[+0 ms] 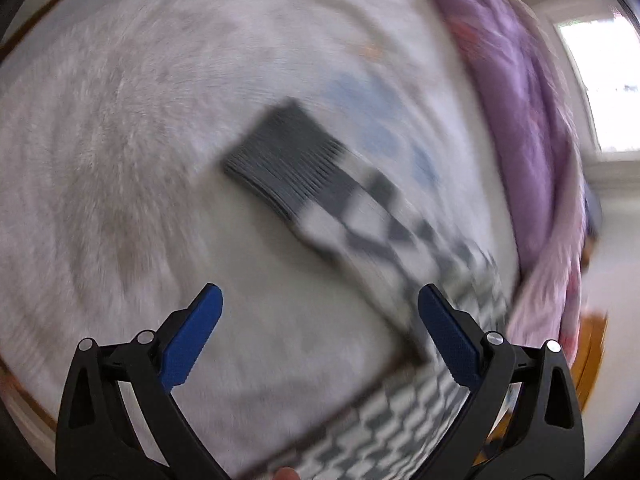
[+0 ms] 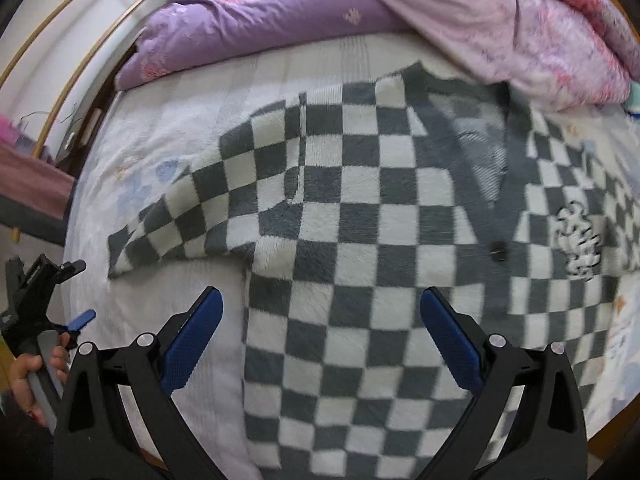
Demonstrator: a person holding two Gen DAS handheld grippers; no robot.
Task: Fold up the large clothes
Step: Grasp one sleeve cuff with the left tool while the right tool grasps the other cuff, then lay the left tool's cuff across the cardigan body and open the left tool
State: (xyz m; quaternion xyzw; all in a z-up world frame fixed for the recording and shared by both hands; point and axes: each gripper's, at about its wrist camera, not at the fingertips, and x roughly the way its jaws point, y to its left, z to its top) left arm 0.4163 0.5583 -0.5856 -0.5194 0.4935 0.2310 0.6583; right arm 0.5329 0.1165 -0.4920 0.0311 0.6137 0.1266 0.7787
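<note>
on the bed: checkered cardigan spread flat, both grippers wide and empty

across the middle of the right wrist view lies the checkered cardigan [image 2: 360,240], grey and white squares, spread front-up on the pale bed sheet [image 2: 160,152]. its v-neck points toward the top of the frame, a dark button [image 2: 498,251] sits on the placket right of centre, and a small black-and-white emblem [image 2: 576,242] shows on the chest at the right. one sleeve [image 2: 172,224] runs out toward the left edge of the frame, lying flat on the sheet. a purple quilt [image 2: 248,28] and a pink quilt [image 2: 520,28] are bunched along the top, the pink one overlapping the cardigan's upper right shoulder.

the right gripper [image 2: 320,332] hovers over the cardigan's lower body, blue pads spread far apart, nothing between them. at the lower left of that frame the left gripper [image 2: 60,296] is seen, held by a hand [image 2: 36,368], its blue finger apart from the sleeve end.

the left wrist view is heavily blurred. the left gripper [image 1: 320,332] stands wide open and grips nothing; beyond it the sleeve's ribbed grey cuff [image 1: 288,156] lies on the sheet at frame centre.
</note>
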